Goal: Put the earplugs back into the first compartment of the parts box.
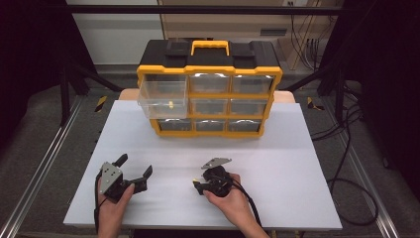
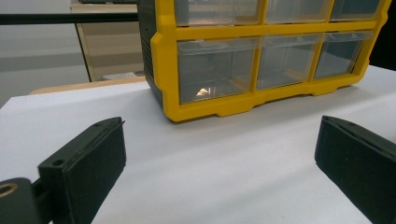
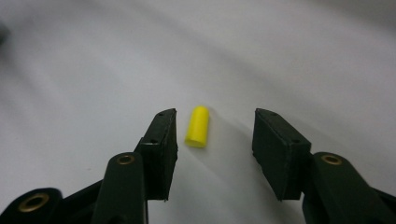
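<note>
The right claw [image 3: 215, 140] sits low over the white bench [image 1: 277, 148], and its jaws straddle a small yellow peg [image 3: 197, 127] lying on its side, near the centre of the right gripper view. The jaws are partly spread and neither pad presses on the peg; it lies much closer to the left-hand pad, with a wide gap to the other. That lopsidedness is the worry, I'd say: if the jaws close from here, the near pad would meet the peg first and could nudge or roll it sideways, since it is round and short. It might also pop out forward, because it lies near the tips of the pads rather than deep between them.

The left claw [image 1: 132, 168], at the lower left of the high view, is spread wide with nothing in it, facing the yellow drawer cabinet [image 1: 210, 94]. One clear drawer [image 1: 163, 99] at the cabinet's upper left stands pulled out. It juts well forward, so a careless swing could knock it.
</note>
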Demonstrator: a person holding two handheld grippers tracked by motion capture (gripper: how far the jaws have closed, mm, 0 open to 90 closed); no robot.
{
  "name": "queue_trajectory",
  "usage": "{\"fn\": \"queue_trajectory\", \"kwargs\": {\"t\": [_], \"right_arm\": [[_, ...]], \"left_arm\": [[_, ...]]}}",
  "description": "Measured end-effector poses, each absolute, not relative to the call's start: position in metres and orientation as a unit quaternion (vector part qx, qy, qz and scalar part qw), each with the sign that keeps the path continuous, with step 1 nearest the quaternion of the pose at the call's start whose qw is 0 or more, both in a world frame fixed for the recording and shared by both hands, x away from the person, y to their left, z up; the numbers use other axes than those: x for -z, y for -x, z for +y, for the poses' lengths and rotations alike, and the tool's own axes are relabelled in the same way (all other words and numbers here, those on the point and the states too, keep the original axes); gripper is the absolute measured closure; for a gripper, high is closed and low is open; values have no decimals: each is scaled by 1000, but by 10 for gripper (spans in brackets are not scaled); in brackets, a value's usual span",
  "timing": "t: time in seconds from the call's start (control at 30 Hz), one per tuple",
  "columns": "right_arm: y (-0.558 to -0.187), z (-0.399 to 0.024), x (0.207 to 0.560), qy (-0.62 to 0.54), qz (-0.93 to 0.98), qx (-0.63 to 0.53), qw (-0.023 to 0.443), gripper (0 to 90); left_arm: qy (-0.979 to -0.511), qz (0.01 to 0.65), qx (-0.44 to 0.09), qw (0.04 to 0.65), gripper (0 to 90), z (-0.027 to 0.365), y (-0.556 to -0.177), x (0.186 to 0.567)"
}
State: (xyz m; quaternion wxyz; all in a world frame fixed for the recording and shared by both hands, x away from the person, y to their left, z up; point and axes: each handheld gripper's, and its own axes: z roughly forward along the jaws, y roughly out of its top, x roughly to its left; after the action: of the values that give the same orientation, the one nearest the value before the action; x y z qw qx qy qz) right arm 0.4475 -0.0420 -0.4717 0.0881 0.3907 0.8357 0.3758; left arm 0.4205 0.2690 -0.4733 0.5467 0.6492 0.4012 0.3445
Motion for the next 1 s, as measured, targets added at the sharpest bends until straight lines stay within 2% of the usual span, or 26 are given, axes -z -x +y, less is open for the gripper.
{"fn": "queue_trajectory", "kwargs": {"t": [0.53, 0.9, 1.0], "right_arm": [[-450, -31, 477, -386, 842, -366, 83, 636], [-449, -30, 478, -364, 851, -367, 93, 785], [-448, -30, 477, -362, 852, -367, 96, 797]], "left_arm": [[-649, 400, -345, 547, 19, 269, -421, 473], [-649, 401, -345, 547, 19, 269, -421, 473], [-649, 400, -345, 547, 19, 269, -421, 473]]}}
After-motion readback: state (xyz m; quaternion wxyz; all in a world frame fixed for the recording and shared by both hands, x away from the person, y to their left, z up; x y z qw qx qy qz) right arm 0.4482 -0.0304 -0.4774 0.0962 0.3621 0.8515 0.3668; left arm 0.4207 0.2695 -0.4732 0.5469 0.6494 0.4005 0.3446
